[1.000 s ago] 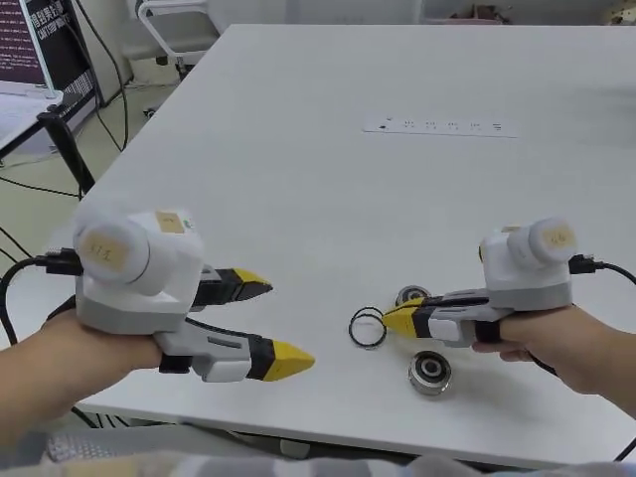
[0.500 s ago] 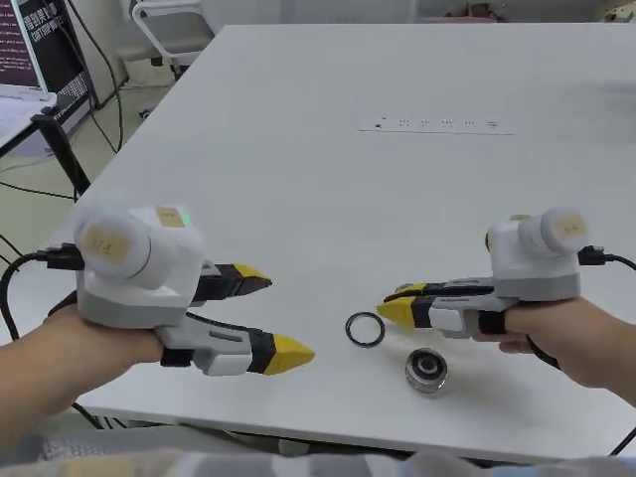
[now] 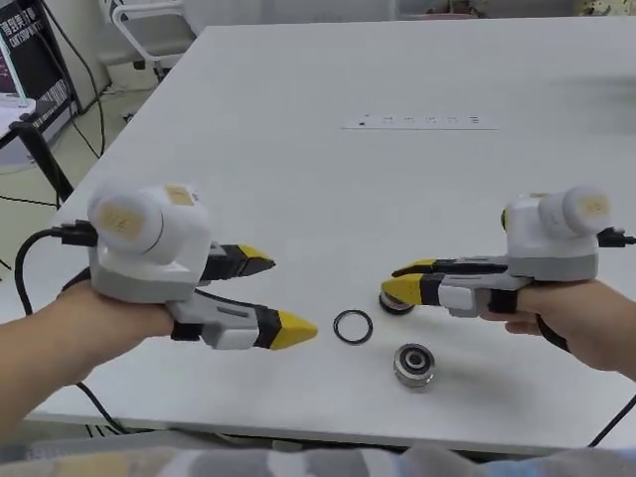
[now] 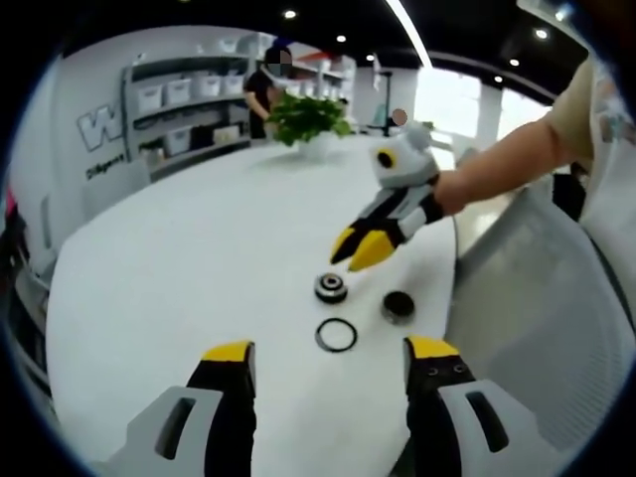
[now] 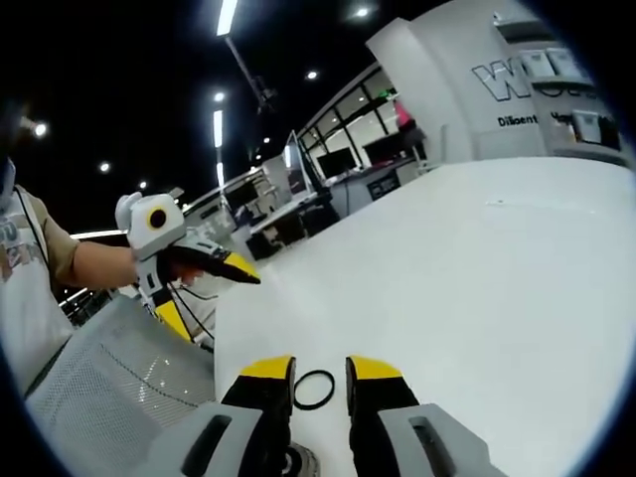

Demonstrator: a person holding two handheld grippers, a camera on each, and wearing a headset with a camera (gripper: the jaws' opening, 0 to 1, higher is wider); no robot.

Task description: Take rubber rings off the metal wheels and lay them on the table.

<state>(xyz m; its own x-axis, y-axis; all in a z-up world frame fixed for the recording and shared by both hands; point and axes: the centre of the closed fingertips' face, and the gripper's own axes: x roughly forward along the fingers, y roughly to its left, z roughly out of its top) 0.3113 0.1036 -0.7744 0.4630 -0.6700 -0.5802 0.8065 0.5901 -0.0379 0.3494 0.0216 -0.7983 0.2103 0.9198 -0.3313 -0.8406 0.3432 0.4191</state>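
One ring (image 3: 353,327) lies flat on the table (image 3: 328,179), lower centre of the head view, between my two grippers. My left gripper (image 3: 283,296) hangs wide open and empty at lower left. My right gripper (image 3: 405,279) is nearly closed, holding nothing, tips just over the far wheel (image 3: 394,306). The near wheel (image 3: 414,364) sits bottom centre-right. Next, I reckon: steady one wheel, pinch its ring, peel.

Two small round metal wheels sit on the white surface (image 3: 298,169): the near wheel (image 3: 413,364) and the far wheel (image 3: 397,302). One thin black rubber ring (image 3: 335,326) lies loose. One flat white strip (image 3: 418,121) lies farther back. Two yellow-tipped grippers hover: the left gripper (image 3: 281,296) and the right gripper (image 3: 397,279).
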